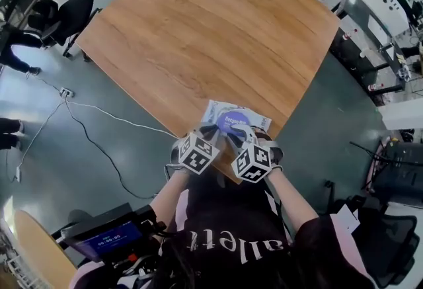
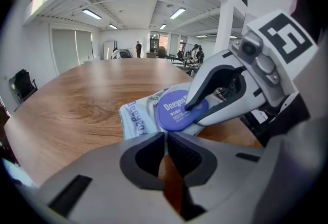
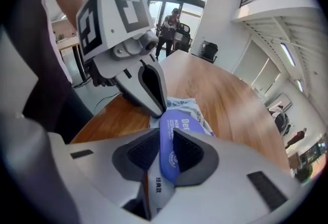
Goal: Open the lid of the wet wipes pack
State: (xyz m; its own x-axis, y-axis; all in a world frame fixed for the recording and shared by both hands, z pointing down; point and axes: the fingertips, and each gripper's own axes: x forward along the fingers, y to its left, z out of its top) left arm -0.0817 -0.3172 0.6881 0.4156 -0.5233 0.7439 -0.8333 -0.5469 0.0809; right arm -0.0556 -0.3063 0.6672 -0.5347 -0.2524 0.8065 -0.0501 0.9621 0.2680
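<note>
The soft white wet wipes pack (image 1: 219, 111) with blue print lies at the near corner of the brown wooden tabletop (image 1: 198, 36), right in front of the person. Its round blue-violet plastic lid (image 3: 169, 146) faces up on the pack's top.

The right gripper (image 3: 166, 150) is closed on that lid. In the right gripper view the disc stands edge-on between the two dark pads, which grip it from both faces. In the left gripper view the same gripper's tip sits on the lid's right rim, and the disc looks tilted up off the film rather than flat.

The left gripper (image 2: 166, 138) has its jaws brought together, with their tips at the pack's near end. I cannot tell whether they pinch a fold of the film or only press on it.

The step in hand appears to be the lifting itself: lid gripped, pack braced. The next move probably calls for swinging the lid up and back about its hinge while the left gripper holds the pack down. The pack is light and may rise with the lid if it is not held.
</note>
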